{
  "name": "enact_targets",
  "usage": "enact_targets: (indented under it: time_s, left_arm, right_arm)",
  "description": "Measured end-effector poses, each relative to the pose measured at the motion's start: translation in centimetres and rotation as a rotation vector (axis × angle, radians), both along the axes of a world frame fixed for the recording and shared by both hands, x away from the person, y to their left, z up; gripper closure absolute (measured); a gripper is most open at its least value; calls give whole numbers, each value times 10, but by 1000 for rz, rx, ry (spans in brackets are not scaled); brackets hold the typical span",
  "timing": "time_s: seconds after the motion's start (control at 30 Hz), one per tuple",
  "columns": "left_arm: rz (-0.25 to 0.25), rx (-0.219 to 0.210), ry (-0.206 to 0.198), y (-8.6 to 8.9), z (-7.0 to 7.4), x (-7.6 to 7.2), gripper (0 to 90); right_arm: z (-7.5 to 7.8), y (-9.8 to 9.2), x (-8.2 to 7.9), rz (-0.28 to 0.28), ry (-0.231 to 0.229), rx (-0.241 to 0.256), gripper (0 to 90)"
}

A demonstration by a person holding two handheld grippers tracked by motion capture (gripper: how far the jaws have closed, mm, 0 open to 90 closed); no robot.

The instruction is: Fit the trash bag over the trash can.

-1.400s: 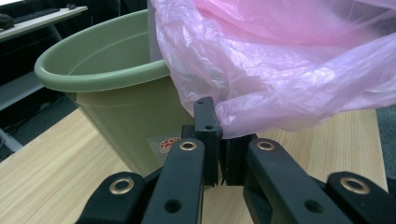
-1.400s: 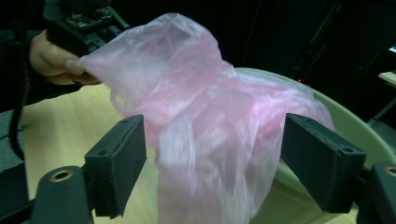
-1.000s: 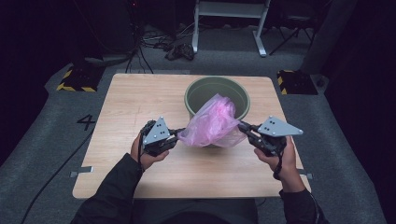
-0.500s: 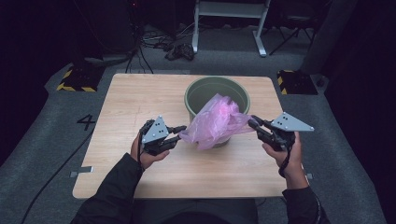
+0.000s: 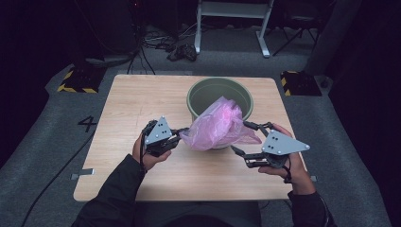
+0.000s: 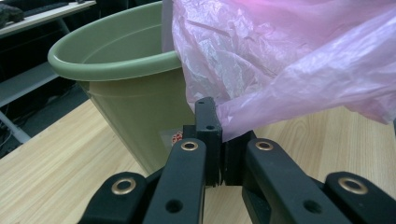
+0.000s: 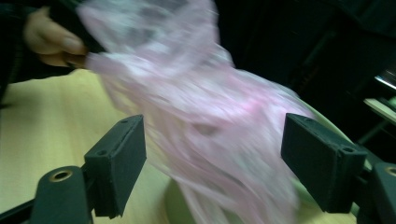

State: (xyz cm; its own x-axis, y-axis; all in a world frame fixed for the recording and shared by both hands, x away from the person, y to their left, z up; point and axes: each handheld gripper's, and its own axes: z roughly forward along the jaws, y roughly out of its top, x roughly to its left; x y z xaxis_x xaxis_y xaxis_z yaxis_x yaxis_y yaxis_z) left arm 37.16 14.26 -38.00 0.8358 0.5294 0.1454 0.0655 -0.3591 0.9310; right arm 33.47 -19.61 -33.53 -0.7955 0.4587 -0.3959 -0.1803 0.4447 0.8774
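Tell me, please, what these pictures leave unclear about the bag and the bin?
- Bin interior: the pink bag covers much of it in the high view, so any contents are hidden.
- Bin label: partly hidden behind the left gripper, unreadable.
- Bag in the right gripper view: motion blur hides its folds and edges between the open right gripper.

We count one pink plastic bag [image 5: 218,124], one green bucket [image 5: 208,93], one wooden table [image 5: 127,104], and two hand-held grippers: left [image 5: 178,136], right [image 5: 243,138].

Painted 4 [image 5: 88,124] on grey floor [image 5: 42,156]; hazard-striped blocks [image 5: 75,81] beyond table.
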Motion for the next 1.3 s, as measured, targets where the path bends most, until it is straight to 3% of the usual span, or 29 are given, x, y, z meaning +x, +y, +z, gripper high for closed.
enact_targets:
  time_s: [0.13, 0.27, 0.33, 0.37, 0.47, 0.6, 0.73, 0.87, 1.07, 1.2, 1.3]
  left_arm:
    - [7, 4, -10, -3, 0, -1, 882]
    - [0, 12, -10, -6, 1, -2, 884]
    - [-8, 11, -11, -7, 1, -3, 885]
    - [-9, 17, -13, -8, 1, -4, 885]
    - [-13, 21, -19, -7, 2, -5, 885]
    - [2, 17, -17, -1, 2, -2, 887]
    - [14, 9, -4, 4, 2, 0, 888]
    - [17, 18, 1, 4, 1, 3, 888]
    - [18, 22, 27, 7, 3, 12, 889]
    - [22, 9, 59, 13, 5, 21, 885]
    - [23, 10, 72, 16, 7, 27, 884]
  right_arm:
    - [-5, 27, -4, 52, 24, -38, 246]
    - [-16, 54, -8, 68, 50, -71, 251]
    - [-21, 64, -7, 36, 53, -80, 263]
    - [-23, 68, -6, 9, 52, -83, 291]
    - [-23, 74, 0, -66, 57, -79, 526]
    - [-17, 67, 3, -110, 59, -53, 698]
    - [-9, 52, 3, -151, 56, -45, 714]
    - [1, 38, 7, -182, 57, -43, 822]
    - [20, 13, 24, -241, 78, -21, 845]
    - [27, -6, 43, -332, 123, 28, 843]
    - [28, -16, 55, -397, 122, 42, 837]
